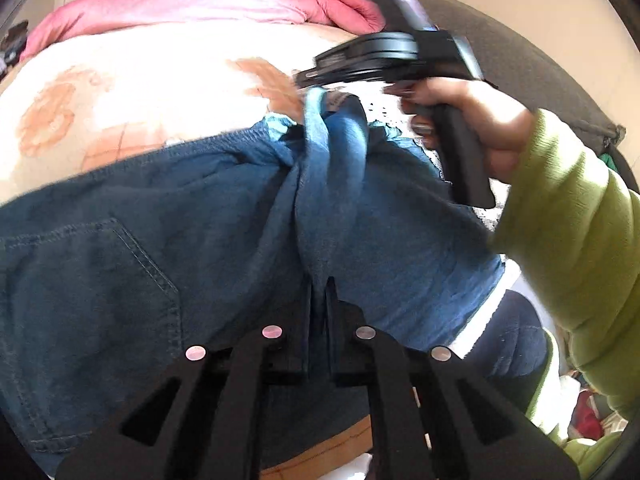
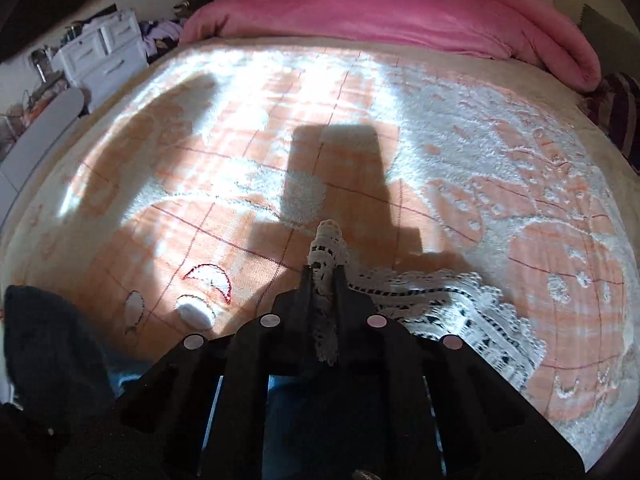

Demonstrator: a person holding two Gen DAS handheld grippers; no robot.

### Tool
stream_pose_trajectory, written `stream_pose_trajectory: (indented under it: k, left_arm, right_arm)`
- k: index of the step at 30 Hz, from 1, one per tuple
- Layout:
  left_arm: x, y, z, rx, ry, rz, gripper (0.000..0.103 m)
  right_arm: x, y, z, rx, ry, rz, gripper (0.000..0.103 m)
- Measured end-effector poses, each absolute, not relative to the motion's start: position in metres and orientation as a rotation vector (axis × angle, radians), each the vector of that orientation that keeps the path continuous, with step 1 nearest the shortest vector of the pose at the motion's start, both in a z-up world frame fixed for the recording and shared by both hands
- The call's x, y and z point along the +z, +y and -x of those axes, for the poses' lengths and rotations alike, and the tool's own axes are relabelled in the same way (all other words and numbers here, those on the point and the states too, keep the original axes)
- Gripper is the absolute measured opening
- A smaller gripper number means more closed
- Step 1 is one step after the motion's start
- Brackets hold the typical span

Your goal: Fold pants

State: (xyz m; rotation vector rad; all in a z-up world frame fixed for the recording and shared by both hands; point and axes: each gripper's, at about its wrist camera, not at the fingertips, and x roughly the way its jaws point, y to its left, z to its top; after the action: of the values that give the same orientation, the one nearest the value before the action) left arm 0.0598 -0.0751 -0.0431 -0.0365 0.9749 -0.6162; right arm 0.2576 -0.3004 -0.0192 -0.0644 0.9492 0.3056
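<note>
Blue denim pants (image 1: 120,248) with a white lace hem lie across the bed. My left gripper (image 1: 320,284) is shut on a fold of the denim near the middle of the pants. My right gripper (image 2: 324,272) is shut on the white lace trim (image 2: 460,304) at the hem; the lace bunches up between its fingers (image 2: 307,280). In the left wrist view the right gripper (image 1: 310,80) lifts a bunched leg end (image 1: 332,128), held by a hand in a green sleeve (image 1: 568,216).
The bed has a cream and peach fleece blanket (image 2: 360,120). A pink duvet (image 2: 400,12) lies rolled along the far side. A white drawer unit (image 2: 100,48) stands at the left. A dark cloth (image 2: 48,348) sits at the lower left.
</note>
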Motion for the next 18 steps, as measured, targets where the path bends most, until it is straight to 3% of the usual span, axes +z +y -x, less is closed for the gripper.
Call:
stream_pose_trajectory:
  k: [4, 8, 9, 11, 13, 14, 15, 18]
  left_arm:
    - [-0.042, -0.080, -0.061, -0.601, 0.953, -0.001, 0.016]
    - [-0.037, -0.088, -0.060, -0.598, 0.930, -0.022, 0.052]
    - [-0.036, -0.089, -0.060, -0.602, 0.923, -0.015, 0.056]
    - [-0.033, -0.091, -0.060, -0.604, 0.906, -0.022, 0.056]
    - [-0.034, -0.097, -0.059, -0.601, 0.896, -0.064, 0.048]
    - [-0.034, -0.099, -0.058, -0.606, 0.893, -0.079, 0.022]
    - [-0.035, -0.101, -0.058, -0.614, 0.896, -0.089, 0.004]
    - [-0.036, -0.103, -0.055, -0.643, 0.907, -0.108, 0.002]
  right_arm:
    - [0.015, -0.346, -0.222, 0.312, 0.871, -0.070, 0.004]
    - [0.038, -0.387, -0.181, 0.296, 0.808, -0.171, 0.004]
    - [0.042, -0.394, -0.174, 0.289, 0.798, -0.183, 0.004]
    - [0.047, -0.410, -0.152, 0.279, 0.779, -0.210, 0.004]
    - [0.045, -0.424, -0.132, 0.273, 0.776, -0.254, 0.004]
    - [0.042, -0.430, -0.125, 0.275, 0.780, -0.280, 0.004]
    - [0.039, -0.434, -0.119, 0.273, 0.784, -0.301, 0.004]
    - [0.028, -0.447, -0.094, 0.246, 0.805, -0.348, 0.004]
